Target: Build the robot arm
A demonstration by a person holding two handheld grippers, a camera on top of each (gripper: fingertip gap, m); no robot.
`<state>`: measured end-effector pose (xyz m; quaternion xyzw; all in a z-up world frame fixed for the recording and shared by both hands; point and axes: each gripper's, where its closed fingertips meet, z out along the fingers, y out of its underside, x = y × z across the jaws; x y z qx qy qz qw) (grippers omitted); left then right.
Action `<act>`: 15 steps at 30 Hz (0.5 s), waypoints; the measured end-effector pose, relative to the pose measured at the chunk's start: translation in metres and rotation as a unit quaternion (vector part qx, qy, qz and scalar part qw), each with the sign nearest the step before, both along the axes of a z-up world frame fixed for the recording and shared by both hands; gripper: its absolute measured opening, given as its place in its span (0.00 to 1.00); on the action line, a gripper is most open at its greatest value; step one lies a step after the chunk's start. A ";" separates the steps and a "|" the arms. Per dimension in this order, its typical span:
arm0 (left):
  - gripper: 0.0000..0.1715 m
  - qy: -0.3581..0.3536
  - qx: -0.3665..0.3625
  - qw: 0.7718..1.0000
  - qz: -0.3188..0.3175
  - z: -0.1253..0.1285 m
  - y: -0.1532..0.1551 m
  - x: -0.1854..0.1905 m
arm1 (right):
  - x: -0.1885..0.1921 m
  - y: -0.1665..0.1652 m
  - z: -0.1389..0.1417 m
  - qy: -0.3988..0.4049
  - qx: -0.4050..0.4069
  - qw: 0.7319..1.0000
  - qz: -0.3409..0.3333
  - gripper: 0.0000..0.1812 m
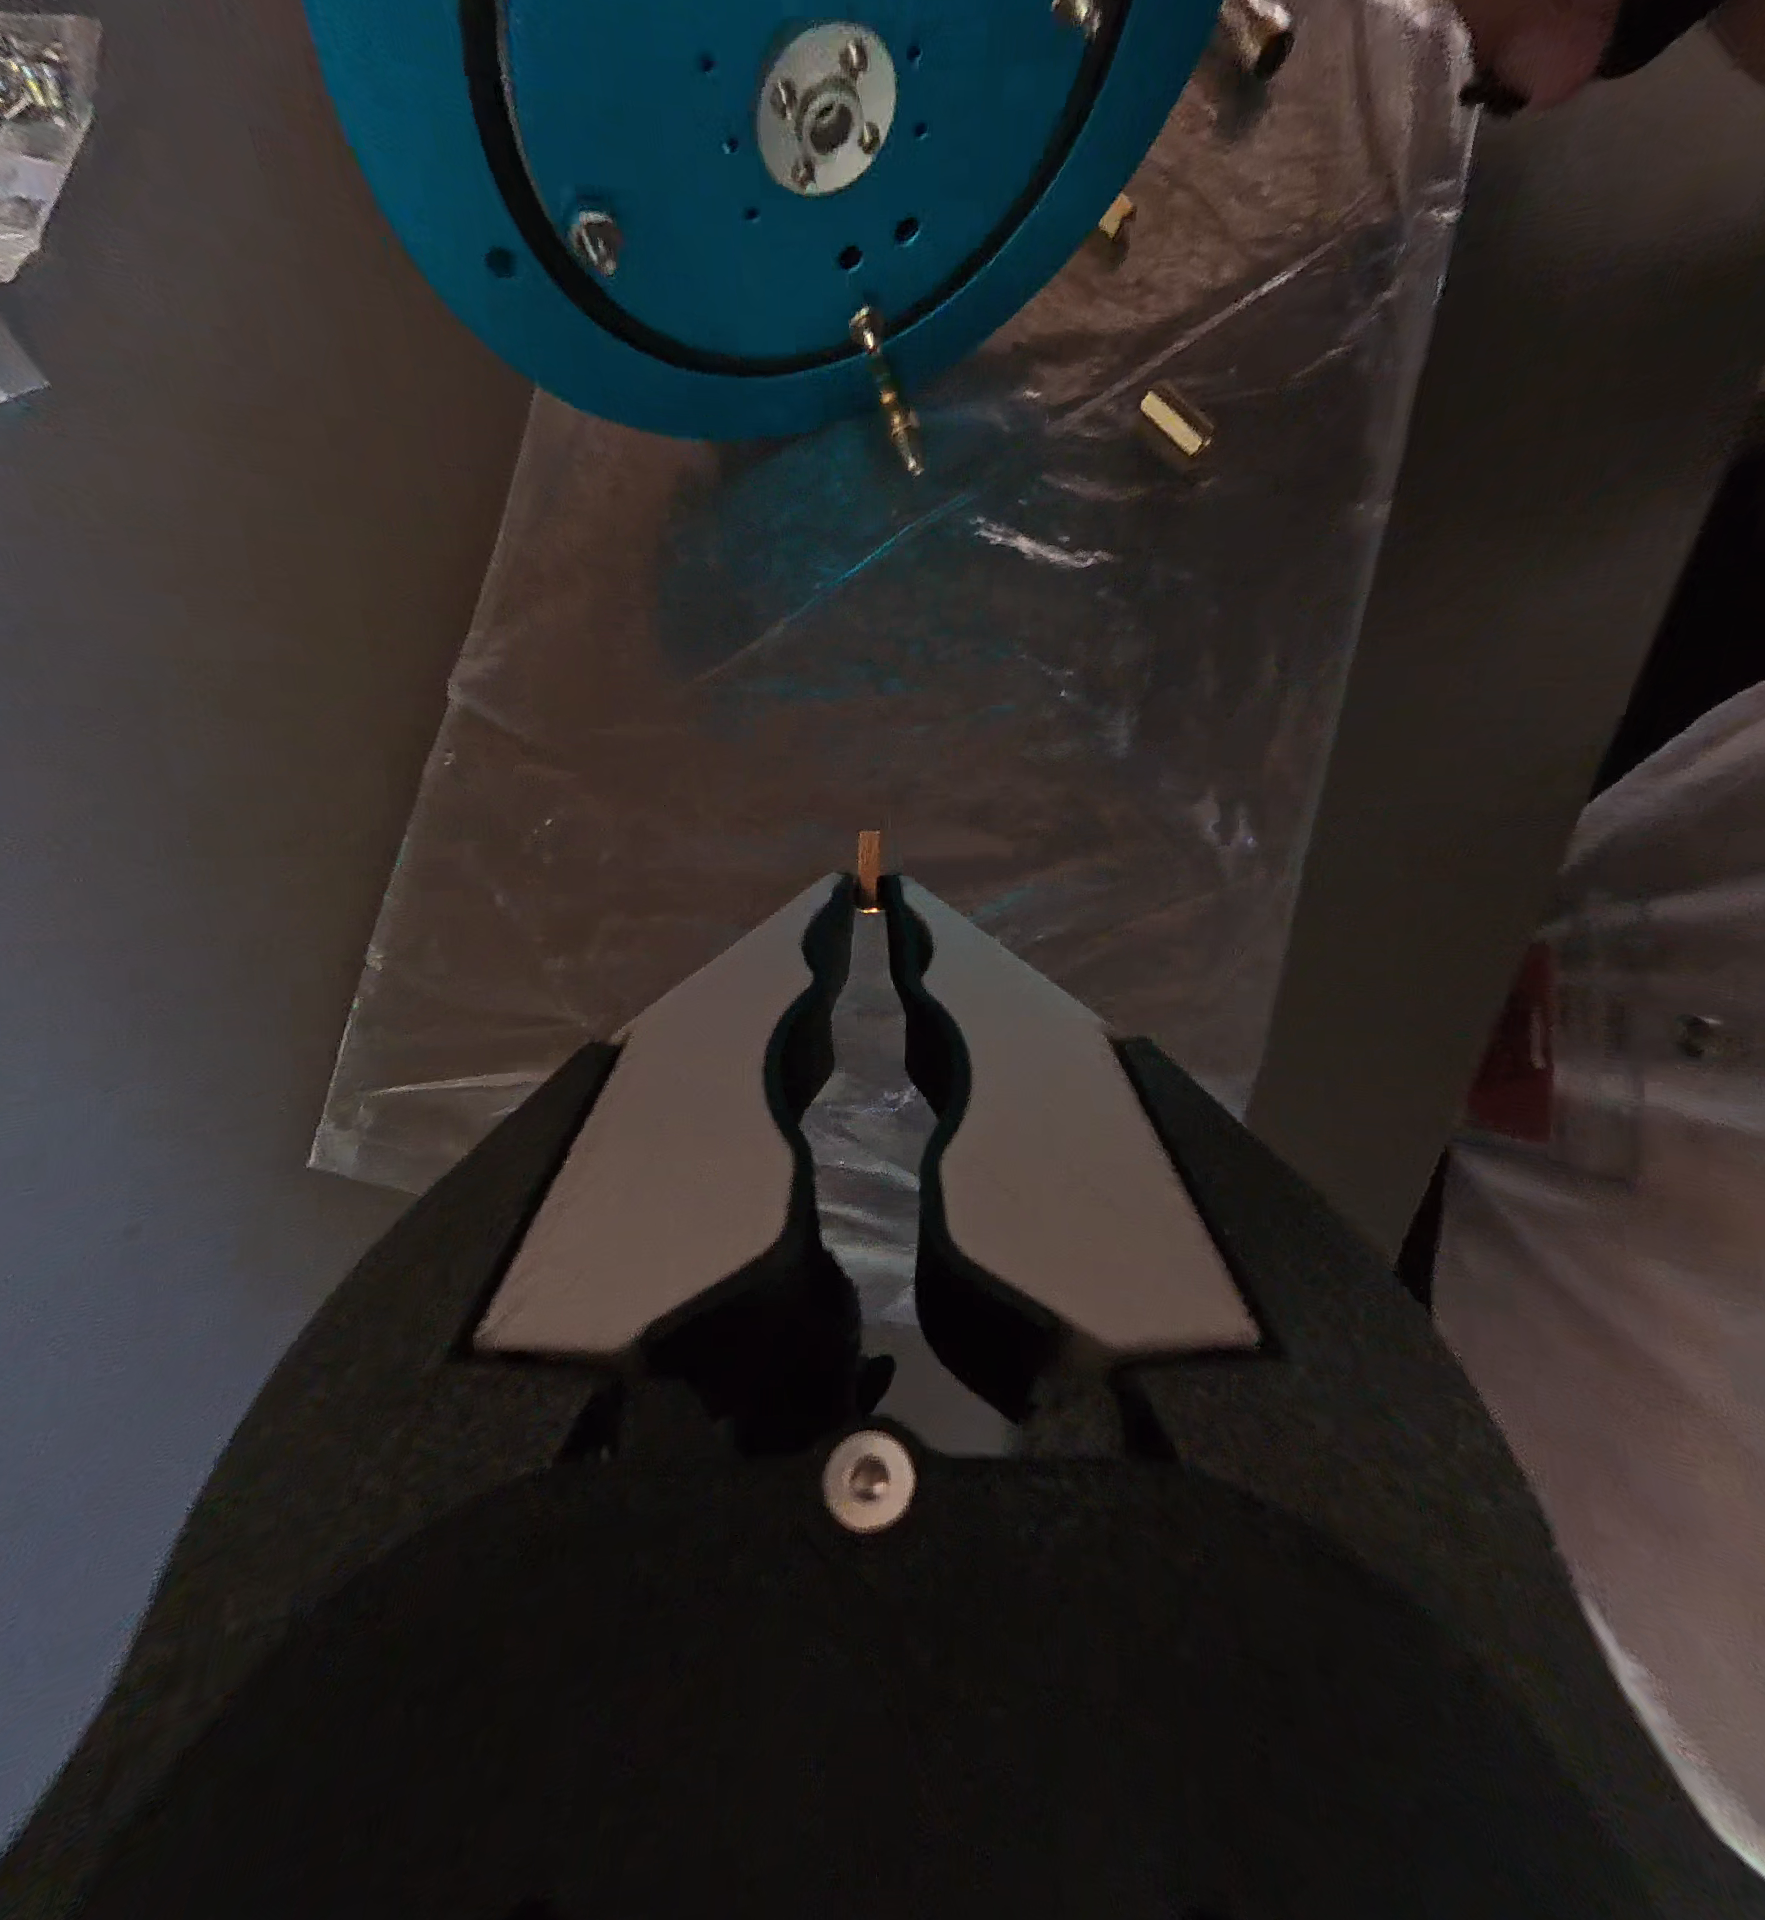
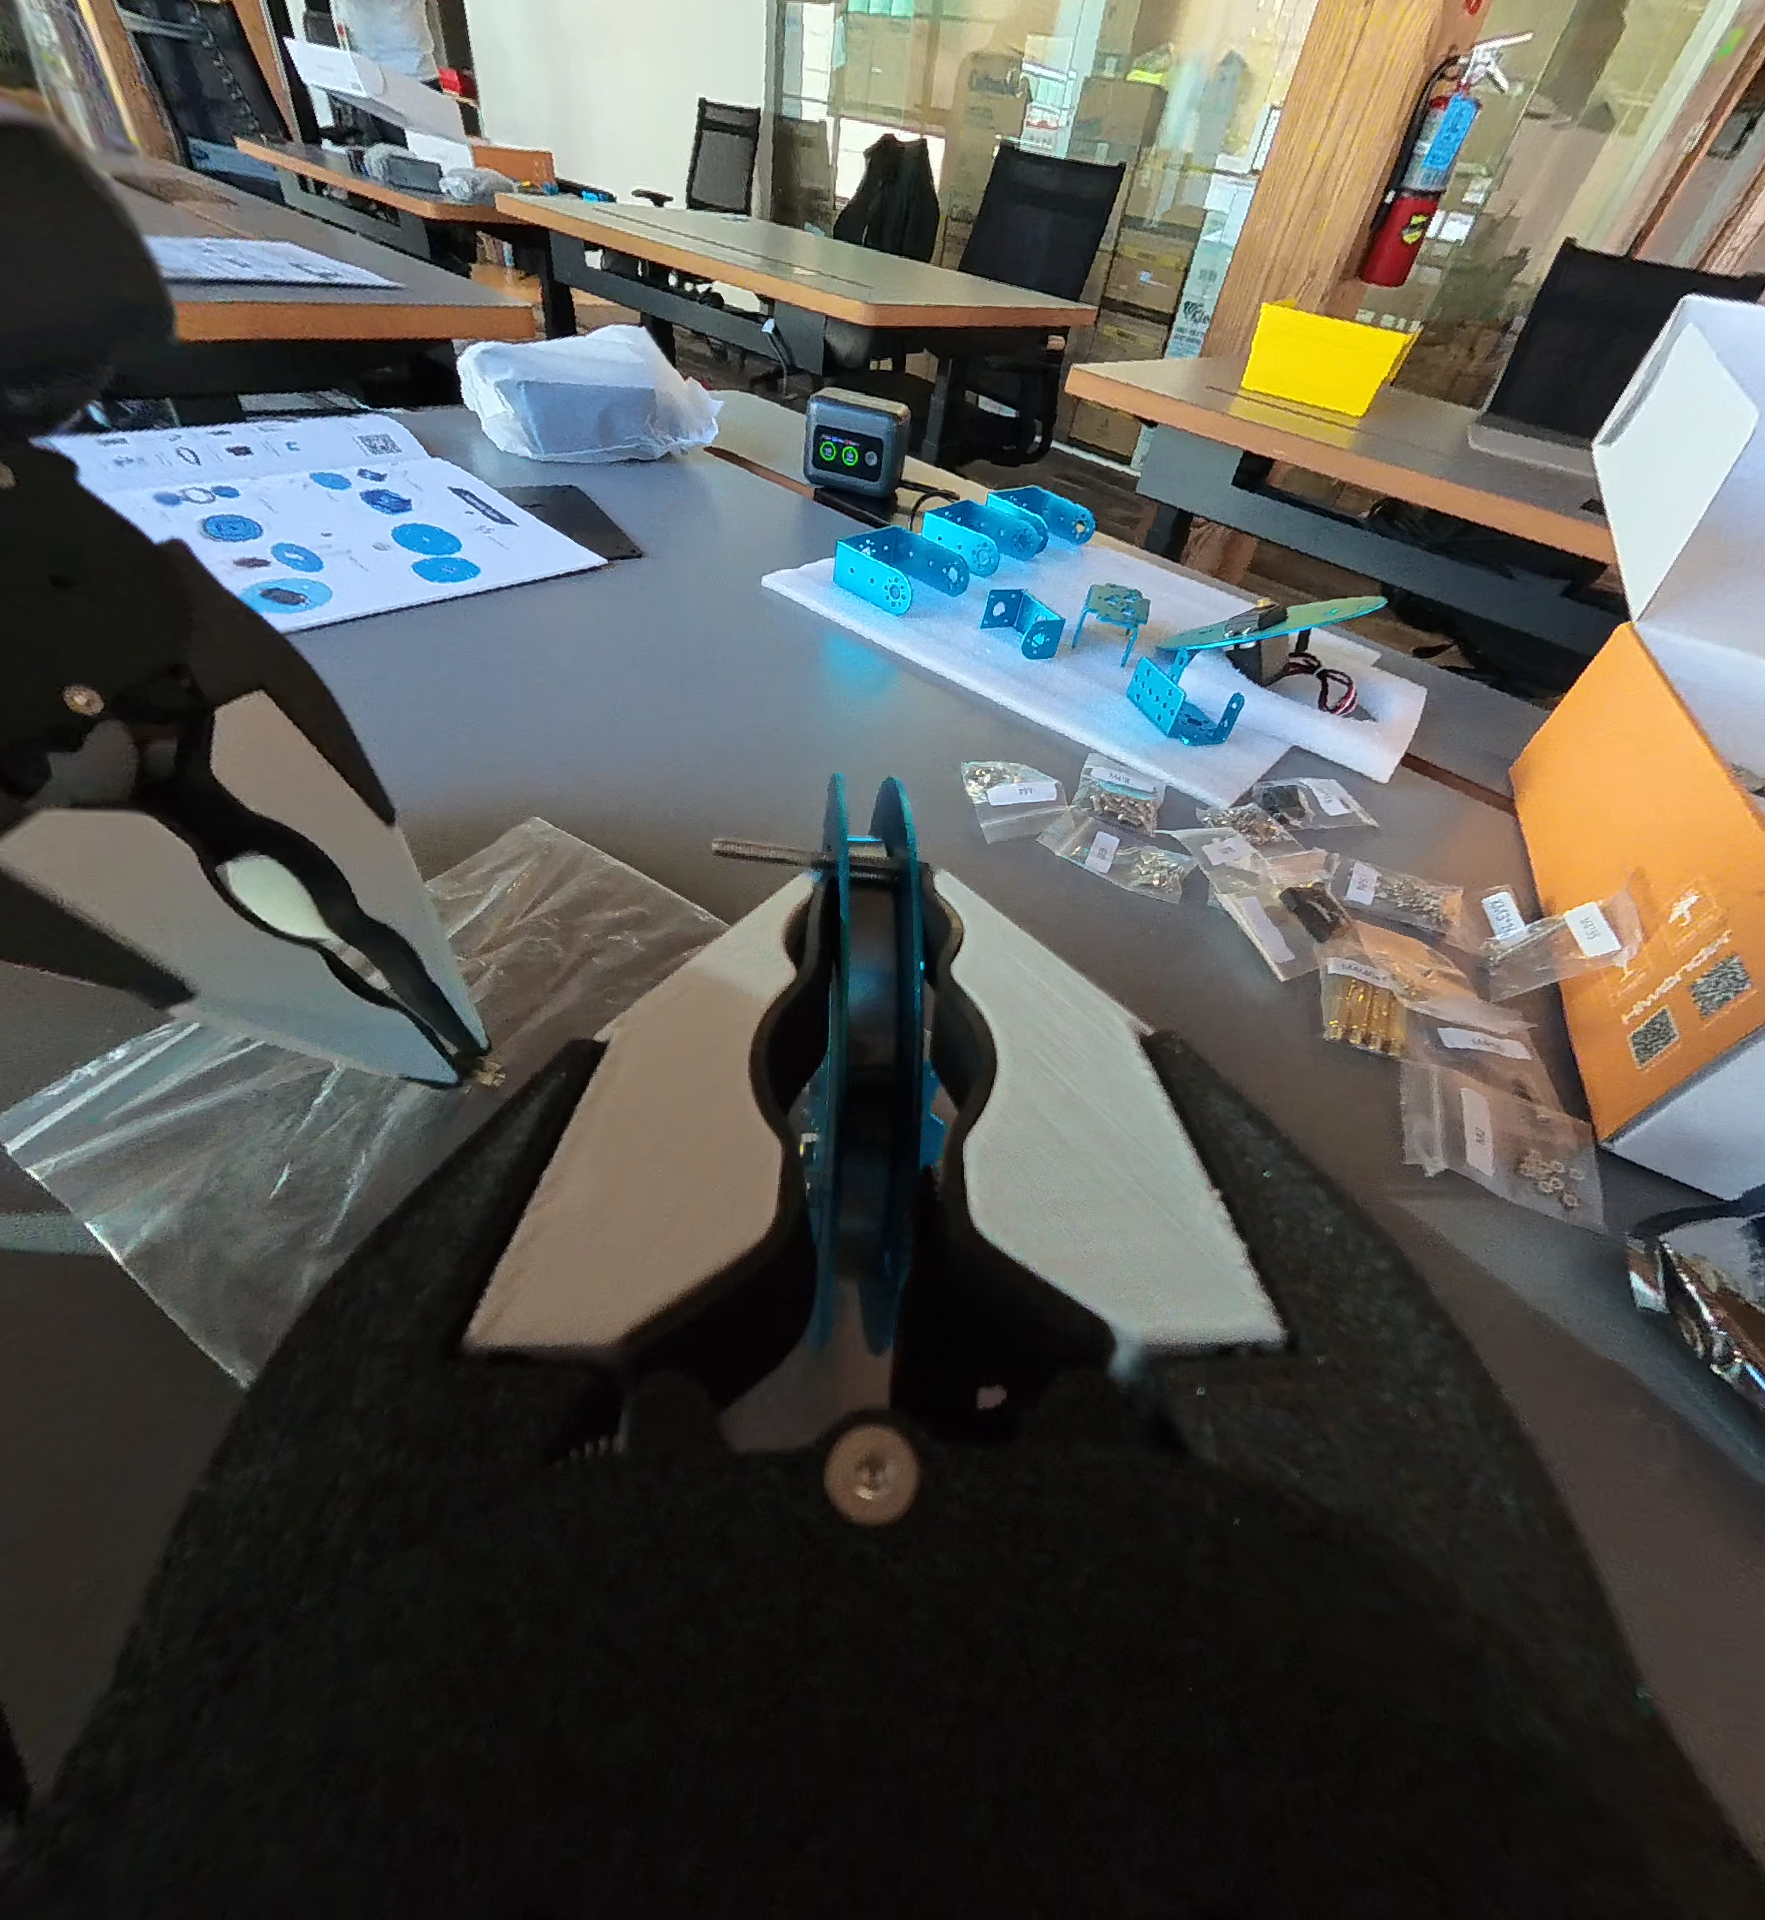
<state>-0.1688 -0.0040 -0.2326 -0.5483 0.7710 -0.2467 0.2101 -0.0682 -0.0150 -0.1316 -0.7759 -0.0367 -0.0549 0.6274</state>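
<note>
My left gripper (image 1: 869, 883) is shut on a small brass standoff (image 1: 869, 860) at its tips, just above a clear plastic bag (image 1: 753, 831) on the grey table. It also shows at the left of the right wrist view (image 2: 473, 1070), tips down on the bag (image 2: 234, 1122). My right gripper (image 2: 873, 883) is shut on a blue round plate assembly (image 2: 873, 1039), two discs held edge-on with a screw (image 2: 753, 850) sticking out left. In the left wrist view the blue assembly (image 1: 701, 156) hangs at the top, with a brass standoff (image 1: 893, 405) at its rim.
Loose brass standoffs (image 1: 1177, 420) lie on the bag. Blue metal brackets (image 2: 899, 561) sit on a white foam sheet (image 2: 961, 655). Several small hardware bags (image 2: 1273, 883), an orange and white box (image 2: 1667, 883), an instruction sheet (image 2: 338, 520) and a small screen device (image 2: 855, 438) are on the table. A person's white sleeve (image 1: 1688, 1195) is at right. The gap from one gripper's tips to the other's is roughly 15 cm.
</note>
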 end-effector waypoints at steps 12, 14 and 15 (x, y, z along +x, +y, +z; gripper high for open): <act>0.13 -0.076 0.041 0.996 -0.033 0.005 -0.010 -0.002 | 0.002 -0.007 0.000 0.020 0.006 1.000 -0.001 0.08; 0.08 -0.102 0.069 0.991 -0.061 0.007 -0.011 0.000 | 0.002 -0.007 0.000 0.020 0.008 1.000 0.000 0.08; 0.08 -0.106 0.086 0.988 -0.071 0.007 -0.008 0.001 | 0.001 -0.008 0.000 0.020 0.008 1.000 0.000 0.08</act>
